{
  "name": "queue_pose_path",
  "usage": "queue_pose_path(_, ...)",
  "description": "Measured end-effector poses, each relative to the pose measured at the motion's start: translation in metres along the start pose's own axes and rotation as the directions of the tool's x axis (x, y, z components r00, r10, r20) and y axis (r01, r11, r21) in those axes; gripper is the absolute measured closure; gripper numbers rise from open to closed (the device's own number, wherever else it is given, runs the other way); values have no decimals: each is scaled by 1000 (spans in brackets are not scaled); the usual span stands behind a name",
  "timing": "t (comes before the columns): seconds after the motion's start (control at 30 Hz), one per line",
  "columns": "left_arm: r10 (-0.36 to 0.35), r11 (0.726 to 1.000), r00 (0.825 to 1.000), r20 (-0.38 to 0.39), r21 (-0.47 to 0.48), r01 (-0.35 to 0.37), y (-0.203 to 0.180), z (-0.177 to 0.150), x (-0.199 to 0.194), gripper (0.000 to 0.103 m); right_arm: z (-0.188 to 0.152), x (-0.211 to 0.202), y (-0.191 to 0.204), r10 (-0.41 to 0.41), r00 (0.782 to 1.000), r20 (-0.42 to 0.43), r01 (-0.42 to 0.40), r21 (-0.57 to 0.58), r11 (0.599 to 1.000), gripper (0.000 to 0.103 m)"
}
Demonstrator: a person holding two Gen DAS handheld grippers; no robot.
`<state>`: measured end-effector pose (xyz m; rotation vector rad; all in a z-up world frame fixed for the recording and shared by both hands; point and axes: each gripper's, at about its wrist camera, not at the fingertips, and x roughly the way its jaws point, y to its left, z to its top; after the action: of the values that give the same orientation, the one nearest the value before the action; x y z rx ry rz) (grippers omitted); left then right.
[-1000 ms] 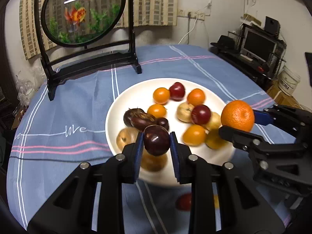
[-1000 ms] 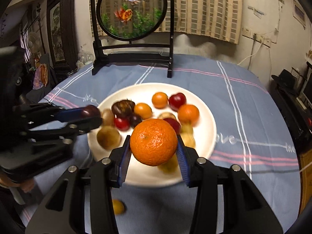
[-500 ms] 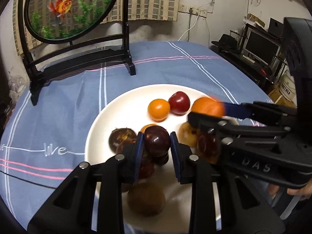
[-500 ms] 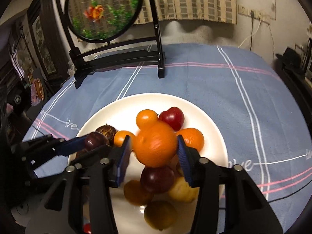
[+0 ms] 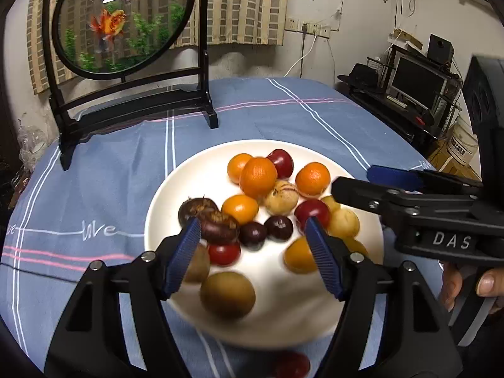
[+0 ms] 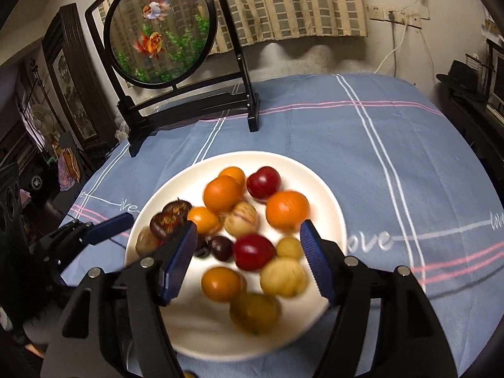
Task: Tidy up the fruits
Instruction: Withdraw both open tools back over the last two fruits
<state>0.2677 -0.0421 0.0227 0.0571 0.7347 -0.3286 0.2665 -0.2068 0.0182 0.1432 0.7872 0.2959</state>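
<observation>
Both grippers are held over the white plate (image 5: 176, 189), jaws spread wide w/ nothing between them: left gripper (image 5: 253, 236) low over the plate's near side, right gripper (image 6: 247, 242) likewise, seen from the left wrist cam at the plate's right edge. The large orange (image 5: 258, 176) is seen resting on the pile toward the back, touching a red fruit (image 5: 282, 163). A dark plum (image 5: 278, 227) is seen mid-plate beside another dark one. One red fruit (image 5: 291, 363) is left off the plate on the blue tablecloth (image 5: 104, 189). A fish-tank screen (image 5: 123, 19) is stood behind.
</observation>
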Motion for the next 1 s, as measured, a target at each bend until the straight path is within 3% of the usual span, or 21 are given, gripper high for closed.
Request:
queue_pose_path(0.5, 23, 999, 999, -34, -45, -25, 0, -69, -54, 19, -91, -42, 18, -37, 998, -55, 33, -78, 996, 34)
queue_pose_path(0.6, 55, 998, 998, -36, -35, -56, 0, -81, -60, 16, -106, -42, 26, -52, 996, -72, 44, -109, 993, 34)
queue_pose_path(1.0, 73, 990, 994, -75, -115, -81, 24, -109, -67, 16, -139, -23, 72, -58, 984, -169, 11, -267, 964, 34)
